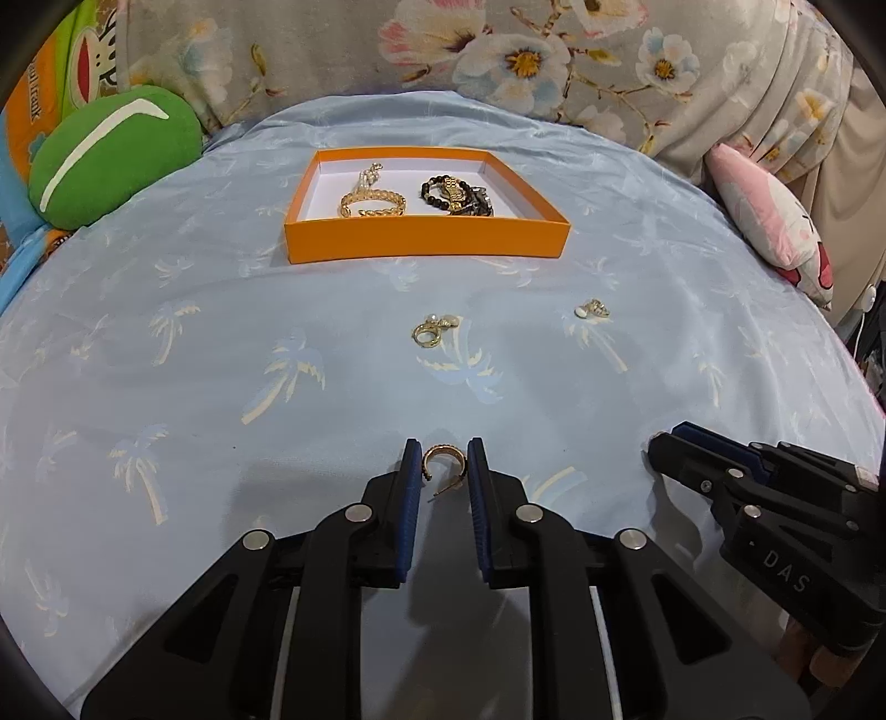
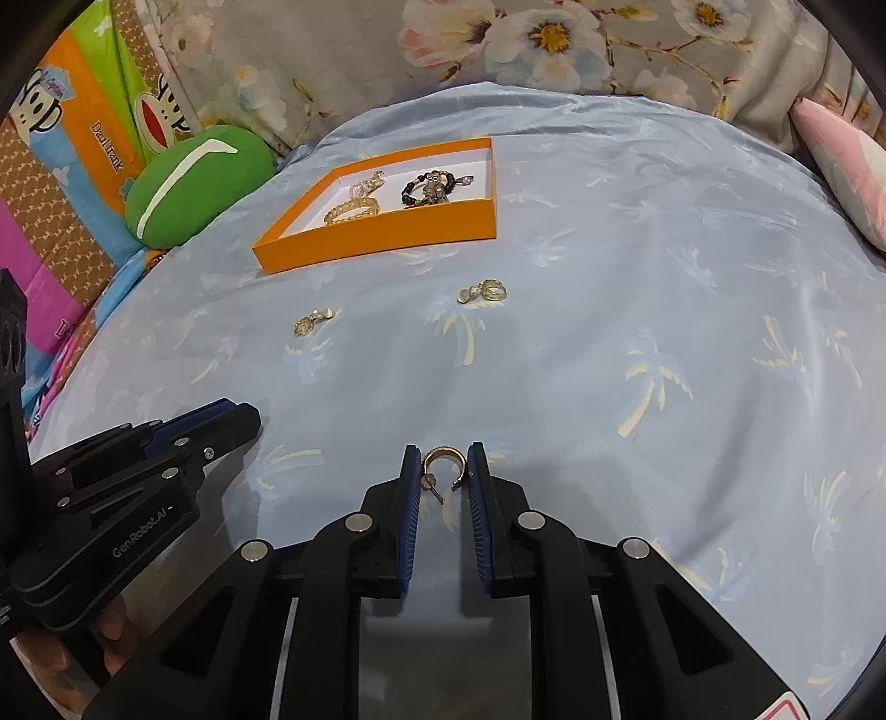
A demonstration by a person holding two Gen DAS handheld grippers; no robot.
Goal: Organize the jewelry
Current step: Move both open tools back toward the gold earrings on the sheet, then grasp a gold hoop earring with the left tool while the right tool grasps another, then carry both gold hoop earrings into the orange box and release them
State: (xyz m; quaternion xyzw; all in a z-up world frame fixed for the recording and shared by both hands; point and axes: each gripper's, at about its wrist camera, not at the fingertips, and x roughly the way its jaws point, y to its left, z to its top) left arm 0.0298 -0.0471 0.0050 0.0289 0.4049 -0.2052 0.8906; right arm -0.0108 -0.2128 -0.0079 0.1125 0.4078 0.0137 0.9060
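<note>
An orange tray (image 1: pixel 426 243) (image 2: pixel 382 238) holds a gold chain bracelet (image 1: pixel 372 204) and a dark bead bracelet (image 1: pixel 457 195). Each gripper holds a gold hoop earring between its pads: my left gripper (image 1: pixel 444 462) on one hoop earring (image 1: pixel 446 459), my right gripper (image 2: pixel 444 462) on another hoop earring (image 2: pixel 443 462). Both hover low over the blue sheet. Two gold drop earrings lie loose on the sheet, one at the middle (image 1: pixel 433 329) (image 2: pixel 313 322) and one further right (image 1: pixel 593 309) (image 2: pixel 484 292).
A blue palm-print sheet (image 1: pixel 221 360) covers the bed. A green cushion (image 1: pixel 111 158) lies at the far left, a pink pillow (image 1: pixel 769 216) at the far right, floral fabric (image 1: pixel 443 50) behind. The right gripper shows at the left view's right edge (image 1: pixel 659 443).
</note>
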